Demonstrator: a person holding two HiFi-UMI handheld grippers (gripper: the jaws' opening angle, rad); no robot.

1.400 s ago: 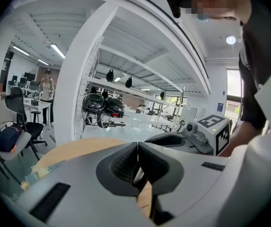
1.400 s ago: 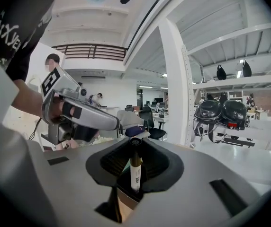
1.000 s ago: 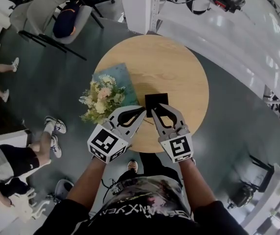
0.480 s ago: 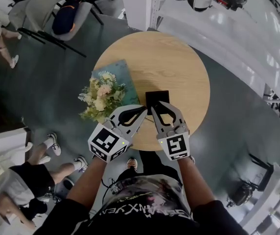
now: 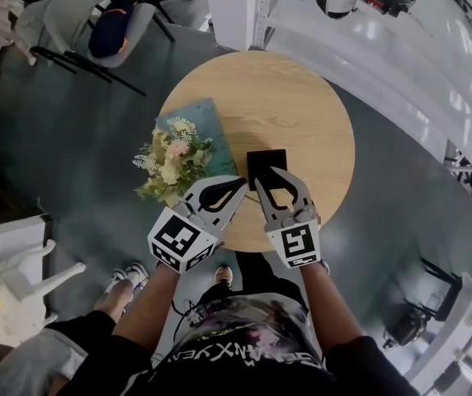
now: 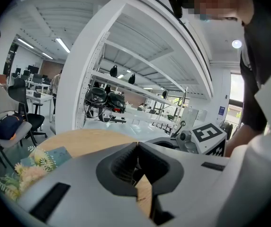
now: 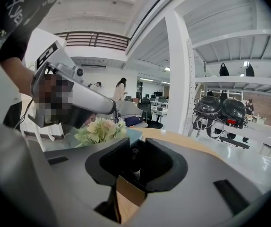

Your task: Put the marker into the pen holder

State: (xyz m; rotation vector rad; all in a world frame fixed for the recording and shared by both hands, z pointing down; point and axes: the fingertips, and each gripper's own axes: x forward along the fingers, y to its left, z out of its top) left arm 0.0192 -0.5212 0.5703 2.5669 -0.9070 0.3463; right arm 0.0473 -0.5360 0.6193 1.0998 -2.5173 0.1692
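Apparently the right gripper point(image 5: 267, 176) is pinching the light, stiff, slick marker point(image 7: 134, 162) upright by its barrel, just beside the pen holder point(image 5: 265, 157); the left gripper point(image 5: 240, 185) is idling, jaws together.

The pen holder point(image 5: 266, 159) is partly covered by the right gripper point(image 5: 268, 178) in the head view, where the marker point(image 7: 135, 161) is too small to be made out. Its lower end is hidden behind the jaws. A person point(image 5: 30, 368) is cut off at the lower left edge.
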